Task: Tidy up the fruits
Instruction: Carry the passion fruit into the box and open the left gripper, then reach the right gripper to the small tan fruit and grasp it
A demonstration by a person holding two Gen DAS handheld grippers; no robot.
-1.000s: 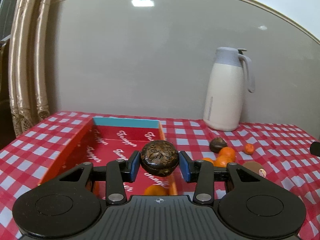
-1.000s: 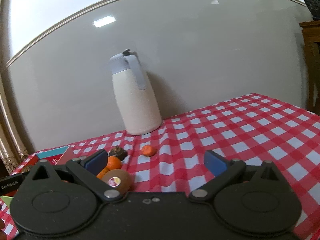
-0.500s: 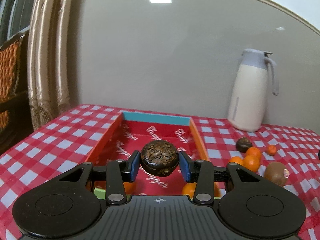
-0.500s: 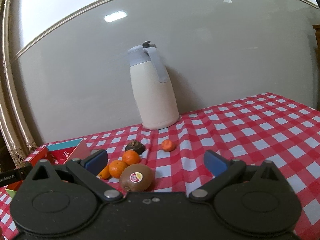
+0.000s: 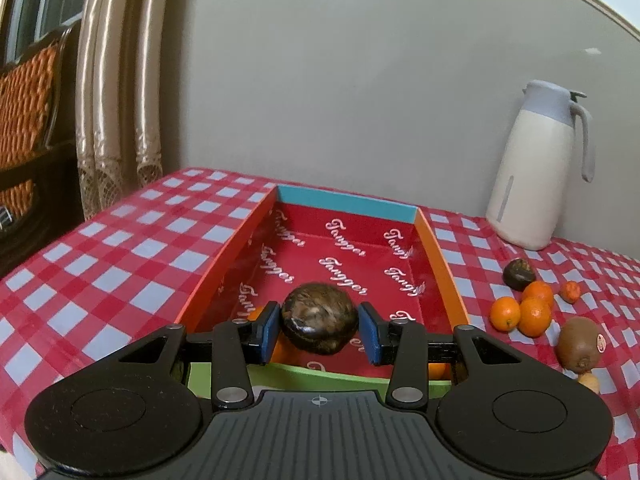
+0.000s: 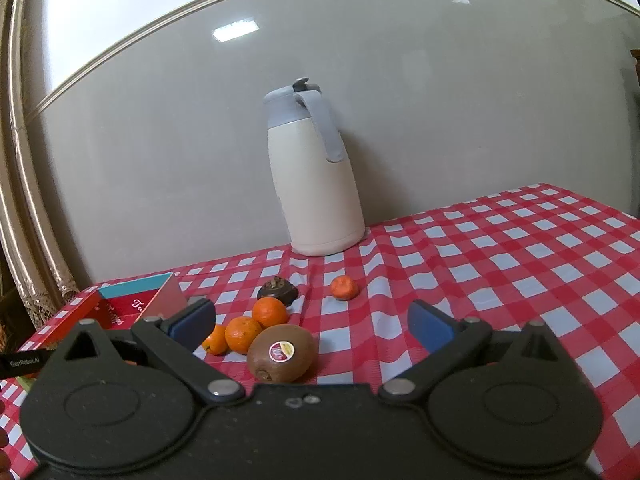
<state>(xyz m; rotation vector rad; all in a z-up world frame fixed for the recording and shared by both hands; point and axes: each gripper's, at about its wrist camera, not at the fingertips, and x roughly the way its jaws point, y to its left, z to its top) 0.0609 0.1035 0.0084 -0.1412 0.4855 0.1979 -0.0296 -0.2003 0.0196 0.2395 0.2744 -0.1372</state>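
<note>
From the left wrist, the red box printed "Tangger" lies just beyond the left gripper, oranges partly hidden inside; its pads clamp a dark brown fruit above the box. From the right wrist, the right gripper gapes wide and empty, a stickered kiwi between its fingers.

The left wrist view looks forward and slightly down from close above the box, with the table edge on its left. The right wrist view sits low over the table, facing the wall. Both show the jug, oranges and kiwi.
</note>
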